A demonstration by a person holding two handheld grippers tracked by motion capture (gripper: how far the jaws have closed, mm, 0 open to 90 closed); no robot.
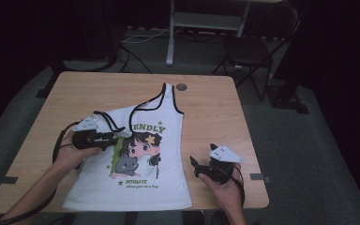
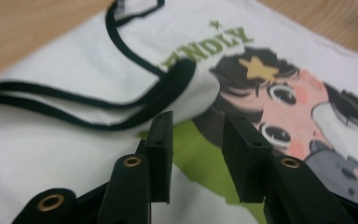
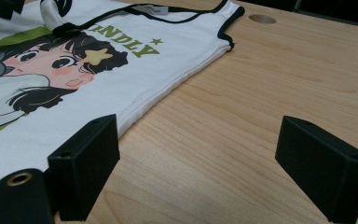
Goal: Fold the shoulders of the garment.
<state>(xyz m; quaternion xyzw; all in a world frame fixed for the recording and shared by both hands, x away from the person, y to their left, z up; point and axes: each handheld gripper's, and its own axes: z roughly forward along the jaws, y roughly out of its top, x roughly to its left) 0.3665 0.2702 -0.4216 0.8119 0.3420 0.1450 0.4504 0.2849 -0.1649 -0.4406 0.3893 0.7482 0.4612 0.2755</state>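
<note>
Tank top [image 1: 140, 159] flat on counter [image 1: 206, 98], left strap folded inward | left gripper [image 1: 115, 138] part-open, empty, just beside fold | right gripper [image 1: 194, 166] wide, idle | smooth fold before pressing.

Left forearm: enters from the bottom left edge, angled up and inward. Left hand [image 1: 70, 147]: wrapped around the left gripper [image 1: 114, 138], which points level toward the right; jaws parted a little, nothing between them. Right hand [image 1: 222, 183]: holds the right gripper [image 1: 193, 165] low, pointing left; jaws spread wide, nothing between them.
</note>
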